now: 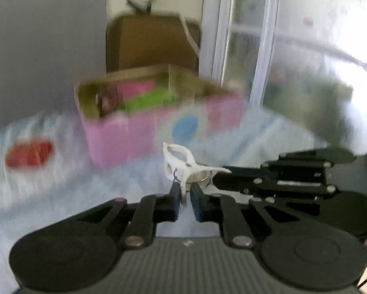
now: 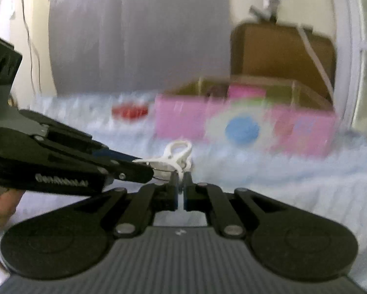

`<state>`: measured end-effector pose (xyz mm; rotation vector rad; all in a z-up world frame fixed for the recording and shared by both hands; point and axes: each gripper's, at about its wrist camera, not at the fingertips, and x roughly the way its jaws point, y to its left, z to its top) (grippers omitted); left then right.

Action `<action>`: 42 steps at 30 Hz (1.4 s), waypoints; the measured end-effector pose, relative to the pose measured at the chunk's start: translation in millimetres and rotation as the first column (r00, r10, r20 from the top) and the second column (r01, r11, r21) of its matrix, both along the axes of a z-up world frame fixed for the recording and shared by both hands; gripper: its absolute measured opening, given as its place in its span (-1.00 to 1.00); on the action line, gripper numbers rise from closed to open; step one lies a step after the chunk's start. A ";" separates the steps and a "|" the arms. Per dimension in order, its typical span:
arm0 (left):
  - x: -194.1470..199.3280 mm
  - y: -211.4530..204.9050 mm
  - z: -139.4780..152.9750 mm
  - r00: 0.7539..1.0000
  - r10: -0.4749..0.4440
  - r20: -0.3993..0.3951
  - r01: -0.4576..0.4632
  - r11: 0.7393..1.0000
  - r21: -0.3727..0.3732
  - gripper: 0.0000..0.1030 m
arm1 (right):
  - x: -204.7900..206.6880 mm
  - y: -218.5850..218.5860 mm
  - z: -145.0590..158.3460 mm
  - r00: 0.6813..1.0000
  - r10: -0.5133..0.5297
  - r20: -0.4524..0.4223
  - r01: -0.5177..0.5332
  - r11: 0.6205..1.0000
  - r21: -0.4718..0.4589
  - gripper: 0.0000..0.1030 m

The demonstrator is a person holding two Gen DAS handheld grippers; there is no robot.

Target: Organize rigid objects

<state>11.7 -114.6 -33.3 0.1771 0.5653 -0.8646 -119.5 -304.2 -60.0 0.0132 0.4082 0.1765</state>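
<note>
In the left wrist view, the left gripper [image 1: 185,196] sits at lower centre with its blue pads [image 1: 175,199] drawn almost together on the lower end of a white clip [image 1: 177,161], which rises from the fingertips toward the middle of the frame, its looped handles uppermost and leaning slightly left. From the right edge the right gripper [image 1: 221,175] reaches in sideways, its tip touching one thin prong of the clip; something metallic and ring-like hangs just below that contact, too blurred to name. Beyond, in the upper middle, a pink box [image 1: 124,134] stands open on a pale blue cloth [image 1: 61,191], with a red object [image 1: 29,153] at the left edge. In the right wrist view, the right gripper [image 2: 181,187] is at lower centre, fingers clenched on the near end of the same clip [image 2: 176,153], whose long axis runs up and away from the tips, loop at the top. The left gripper [image 2: 144,169] enters from the left edge, its tip meeting the clip's side prong. The pink box [image 2: 183,120] lies ahead in the right middle of the frame, the red object [image 2: 129,110] to its left. So both tools appear to grasp one clip held clear of the cloth, and the box lies straight ahead of both; neither hand looks clearly nearer. Heavy motion blur leaves the box's contents uncertain.
</note>
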 end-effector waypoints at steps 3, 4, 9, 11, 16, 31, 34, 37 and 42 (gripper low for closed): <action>21.7 -19.7 28.8 0.997 0.018 0.069 -0.016 1.000 -0.024 -0.79 | 20.3 -13.2 27.5 0.996 -0.020 0.088 0.022 1.000 -0.017 -0.87; 32.1 -28.4 35.5 0.997 0.023 0.078 -0.021 0.999 -0.030 -0.79 | 29.4 -16.9 35.3 0.993 -0.031 0.117 0.034 0.999 -0.029 -0.87; 106.1 -72.0 35.9 0.997 0.049 -0.056 -0.050 0.998 -0.023 -0.78 | 95.4 -45.5 46.8 0.994 -0.073 0.081 0.077 0.996 -0.049 -0.87; 134.9 -83.7 27.1 0.987 0.066 -0.145 -0.067 0.998 -0.004 -0.78 | 123.5 -60.6 46.5 0.997 -0.075 -0.010 0.075 0.997 -0.003 -0.87; 176.0 -102.1 8.9 0.964 0.173 -0.201 -0.167 0.985 0.047 -0.65 | 179.4 -74.9 43.2 0.985 -0.073 -0.157 0.078 0.997 0.026 -0.85; 133.7 63.2 16.1 0.908 0.407 -0.096 -0.418 0.895 -0.158 -0.15 | 153.1 -47.2 54.8 0.993 -0.090 -0.072 0.090 0.996 0.003 -0.68; 123.8 117.3 -9.8 0.820 0.570 -0.053 -0.573 0.814 -0.095 -0.15 | 161.7 -17.9 59.0 0.998 -0.007 -0.060 0.009 0.999 0.032 -0.68; 124.0 155.4 -38.9 0.744 0.667 -0.036 -0.668 0.744 -0.021 -0.15 | 168.6 35.3 59.8 0.989 0.130 -0.068 -0.129 0.992 0.018 -0.67; 126.3 193.2 -64.0 0.700 0.700 -0.142 -0.713 0.694 -0.098 -0.13 | 210.5 127.6 39.8 0.956 0.261 -0.135 -0.271 0.961 -0.054 -0.05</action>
